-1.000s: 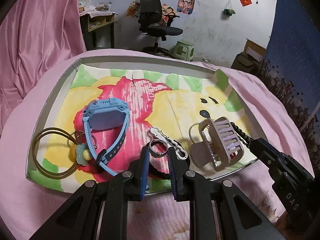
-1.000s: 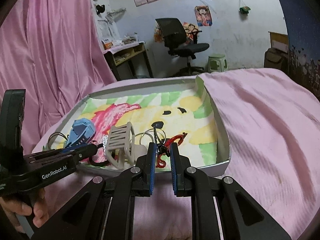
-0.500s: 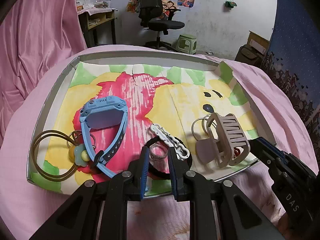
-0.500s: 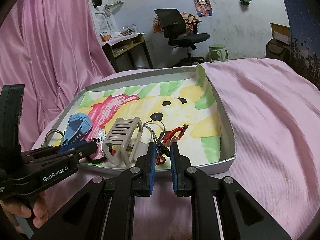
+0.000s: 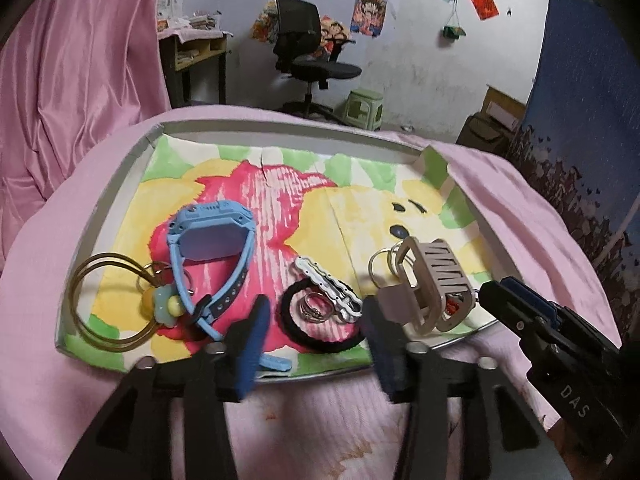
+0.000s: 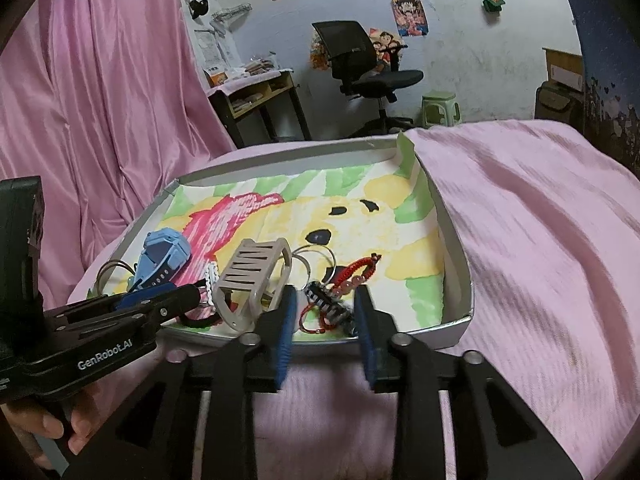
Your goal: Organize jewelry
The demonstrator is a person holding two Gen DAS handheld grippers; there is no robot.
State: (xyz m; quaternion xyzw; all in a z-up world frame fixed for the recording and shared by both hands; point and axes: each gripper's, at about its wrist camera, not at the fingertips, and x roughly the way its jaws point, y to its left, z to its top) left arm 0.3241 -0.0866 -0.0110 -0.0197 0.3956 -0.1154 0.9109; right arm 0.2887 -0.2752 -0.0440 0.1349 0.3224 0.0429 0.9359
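Note:
A shallow grey tray (image 5: 120, 184) lined with a painted sheet holds the jewelry. In the left wrist view a silver ring (image 5: 316, 307) lies inside a black hair tie (image 5: 296, 328), beside a white clip (image 5: 326, 282), a blue watch (image 5: 212, 236), a flower hair tie (image 5: 104, 300) and a beige claw clip (image 5: 432, 284). My left gripper (image 5: 316, 316) is open and empty over the tray's near edge. In the right wrist view a black beaded bracelet (image 6: 328, 304) and a red cord bracelet (image 6: 356, 272) lie in the tray (image 6: 456, 280). My right gripper (image 6: 325, 300) is open around them.
The tray rests on a pink bedspread (image 6: 540, 240). Pink curtain (image 6: 100, 100) hangs at the left. A desk (image 6: 256, 96), an office chair (image 6: 360, 68) and a green stool (image 6: 440, 108) stand behind. Metal key rings (image 6: 316, 260) lie by the claw clip (image 6: 252, 276).
Both grippers have opened. The left one let go of the silver ring, which now lies in the black hair tie. The right one let go of the beaded bracelet into the tray.

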